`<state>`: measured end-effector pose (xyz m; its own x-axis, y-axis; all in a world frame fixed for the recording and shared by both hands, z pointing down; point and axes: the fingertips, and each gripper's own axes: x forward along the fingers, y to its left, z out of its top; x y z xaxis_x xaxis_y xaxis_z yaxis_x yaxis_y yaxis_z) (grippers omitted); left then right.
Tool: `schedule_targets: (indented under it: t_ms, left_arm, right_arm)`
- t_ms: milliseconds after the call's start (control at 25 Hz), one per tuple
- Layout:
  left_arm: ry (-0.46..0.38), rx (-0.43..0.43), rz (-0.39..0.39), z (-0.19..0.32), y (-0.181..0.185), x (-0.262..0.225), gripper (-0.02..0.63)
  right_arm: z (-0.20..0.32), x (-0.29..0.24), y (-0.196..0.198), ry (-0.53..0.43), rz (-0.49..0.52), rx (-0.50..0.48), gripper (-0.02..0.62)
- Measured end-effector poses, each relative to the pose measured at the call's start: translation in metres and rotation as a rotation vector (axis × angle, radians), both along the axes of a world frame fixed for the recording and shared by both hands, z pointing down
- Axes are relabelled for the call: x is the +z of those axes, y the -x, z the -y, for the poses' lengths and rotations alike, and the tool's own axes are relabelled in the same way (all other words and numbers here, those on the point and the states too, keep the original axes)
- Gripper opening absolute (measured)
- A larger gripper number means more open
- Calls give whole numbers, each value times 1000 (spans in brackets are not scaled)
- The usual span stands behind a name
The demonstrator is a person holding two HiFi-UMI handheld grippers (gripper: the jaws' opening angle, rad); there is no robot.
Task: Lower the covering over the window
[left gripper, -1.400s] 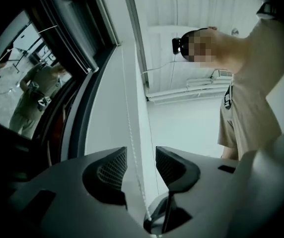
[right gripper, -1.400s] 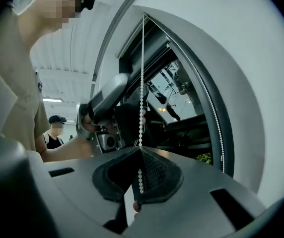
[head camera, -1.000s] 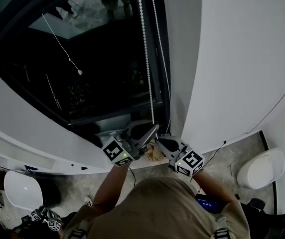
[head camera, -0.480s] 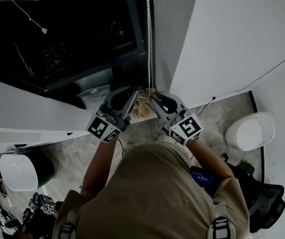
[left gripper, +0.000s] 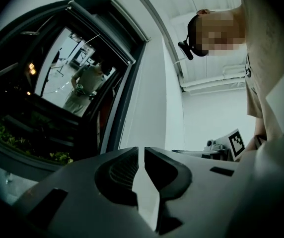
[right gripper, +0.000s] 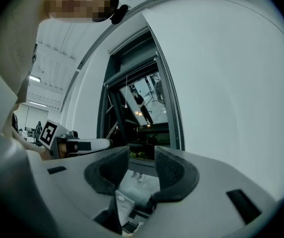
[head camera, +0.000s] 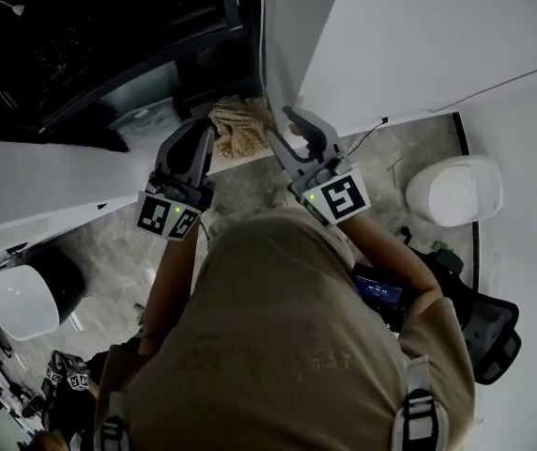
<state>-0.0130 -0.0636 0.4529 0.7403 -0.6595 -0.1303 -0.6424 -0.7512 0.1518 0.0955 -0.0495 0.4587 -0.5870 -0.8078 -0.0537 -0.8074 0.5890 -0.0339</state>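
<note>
Dark window (head camera: 81, 36), top cut off (cord (right gripper: 179, 130) faint).

Two grippers (head camera: 205, 132) (head camera: 283, 125), one window (head camera: 109, 54), one bead cord (right gripper: 177, 118)

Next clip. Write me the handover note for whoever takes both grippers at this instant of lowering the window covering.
Left gripper: shut; whether it pinches anything cannot be told.
Right gripper: jaws have just been opening, nothing between them.
Dark-framed window: visible glass uncovered; no covering seen lowered.
White beaded pull chain: hangs along the window frame, right of the right gripper's jaws in its view, untouched by them.
Left to do: probably regrip the chain and pull until the covering comes down.
</note>
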Motion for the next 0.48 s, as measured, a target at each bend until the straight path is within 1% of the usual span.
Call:
schedule_targets:
  t_ms: [120,240,360,480]
  left_arm:
    - [45,-14,19,-4,-5,25,29]
    - [89,-17,23,-9,-10,47,28]
    - [139,-15,12,-12,-10,63,29]
    - [171,-15,25,-19,-12,78,29]
  right_arm:
    - [1,18,-3,33,0,-13,144]
    - [0,33,-6,43,3,-14,144]
    - [-5,48,-3,49,-27,-24,144]
    - [-13,67,-2,78,-40,-29,144]
